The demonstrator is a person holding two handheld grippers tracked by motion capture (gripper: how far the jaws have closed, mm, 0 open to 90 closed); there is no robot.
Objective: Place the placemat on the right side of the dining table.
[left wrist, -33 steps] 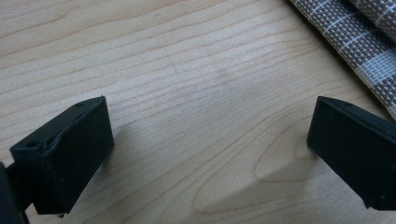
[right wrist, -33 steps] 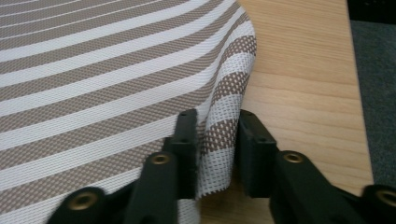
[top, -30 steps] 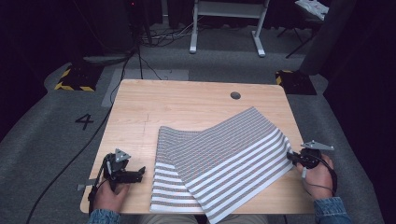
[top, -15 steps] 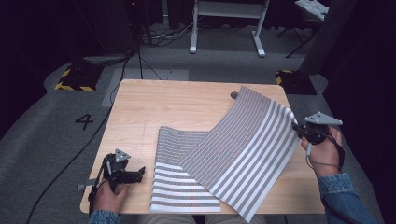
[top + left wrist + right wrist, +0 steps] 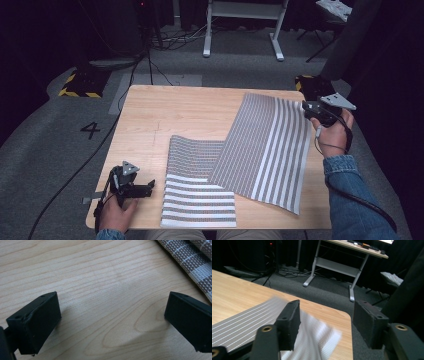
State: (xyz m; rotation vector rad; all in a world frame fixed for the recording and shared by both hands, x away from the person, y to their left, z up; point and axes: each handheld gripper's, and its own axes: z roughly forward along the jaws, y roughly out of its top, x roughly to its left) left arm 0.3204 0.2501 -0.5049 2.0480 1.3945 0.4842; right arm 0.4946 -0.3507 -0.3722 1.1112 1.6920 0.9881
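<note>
A: Striped grey-and-white mat (image 5: pixel 235 170) is lying on the wood table (image 5: pixel 165 110), folded. One flap is running from the near edge up to the far right corner, and it's overlapping a lower layer that is sitting at the near edge, about mid-table.

B: Right gripper (image 5: pixel 311 110)?

A: It's hovering just off the right edge near the far corner, beside the flap's far end. Jaws are standing well apart; they've just been opening. In the right gripper view (image 5: pixel 325 325) the mat's corner is showing blurred below and between the jaws, and neither pad is pressing on it. Not pinching anything.

B: Left?

A: Left gripper (image 5: pixel 145 187) is sitting at the near left corner, hand (image 5: pixel 116 212) wrapped around it. It's pointing at the mat's left edge, near it but apart. In the left gripper view (image 5: pixel 112 322) the jaws are spread wide with bare wood between them, and the mat's edge (image 5: pixel 190 260) is showing in the upper right corner of that view, clear of both jaws.

B: Mat flat?

A: Lower layer is lying flat. The flap is resting on it at the near end; can't tell whether its far end is touching the table.
</note>
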